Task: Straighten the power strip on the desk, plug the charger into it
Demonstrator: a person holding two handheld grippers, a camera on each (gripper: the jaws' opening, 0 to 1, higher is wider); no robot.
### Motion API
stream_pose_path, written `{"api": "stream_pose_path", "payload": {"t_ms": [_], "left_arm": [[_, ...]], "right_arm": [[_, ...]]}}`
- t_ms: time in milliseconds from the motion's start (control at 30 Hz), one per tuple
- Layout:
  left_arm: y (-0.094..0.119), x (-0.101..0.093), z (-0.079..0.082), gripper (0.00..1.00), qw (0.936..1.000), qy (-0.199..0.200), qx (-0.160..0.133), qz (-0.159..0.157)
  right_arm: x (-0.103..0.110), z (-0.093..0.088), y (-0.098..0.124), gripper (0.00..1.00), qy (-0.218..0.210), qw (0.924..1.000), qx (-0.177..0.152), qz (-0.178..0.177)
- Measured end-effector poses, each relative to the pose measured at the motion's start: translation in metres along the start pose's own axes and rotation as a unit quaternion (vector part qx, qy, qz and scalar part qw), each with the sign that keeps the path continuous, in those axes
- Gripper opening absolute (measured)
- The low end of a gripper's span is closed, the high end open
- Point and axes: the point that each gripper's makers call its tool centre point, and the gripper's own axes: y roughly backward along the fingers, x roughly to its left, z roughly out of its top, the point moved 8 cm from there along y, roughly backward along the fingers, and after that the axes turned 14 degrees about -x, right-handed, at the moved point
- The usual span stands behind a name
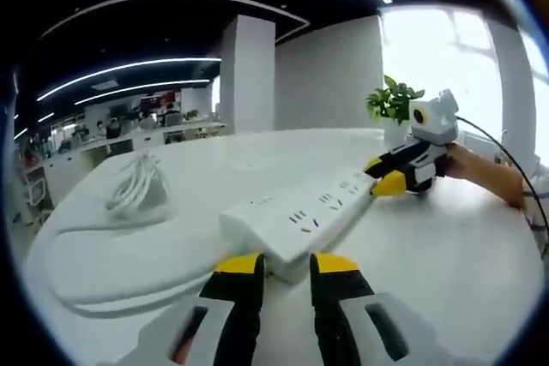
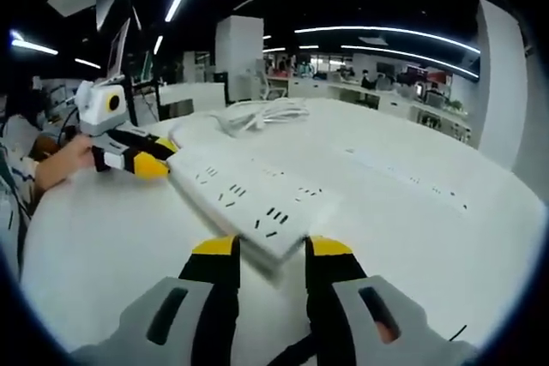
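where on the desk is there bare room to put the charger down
Bare desk lies beside the power strip, on the side away from the person's hand. It is crowded around the coiled cable and at both strip ends, where the grippers sit.

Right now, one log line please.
power strip: lifted, both ends | left gripper: shut on strip | right gripper: shut on strip | charger: unplugged

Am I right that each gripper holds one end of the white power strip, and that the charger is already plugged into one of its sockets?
Not quite: each gripper, left and right, does hold one end of the power strip, but nothing is plugged in. The left gripper view shows its sockets bare, and a bundled white cable lies apart on the desk.
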Motion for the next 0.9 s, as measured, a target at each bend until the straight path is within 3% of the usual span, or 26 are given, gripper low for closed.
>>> {"api": "stream_pose_path", "payload": {"t_ms": [900], "left_arm": [[0.012,0.007,0.003,0.2,0.9993,0.008,0.027,-0.026]], "right_arm": [[0.009,0.001,0.0,0.27,-0.003,0.9997,0.014,0.022]]}}
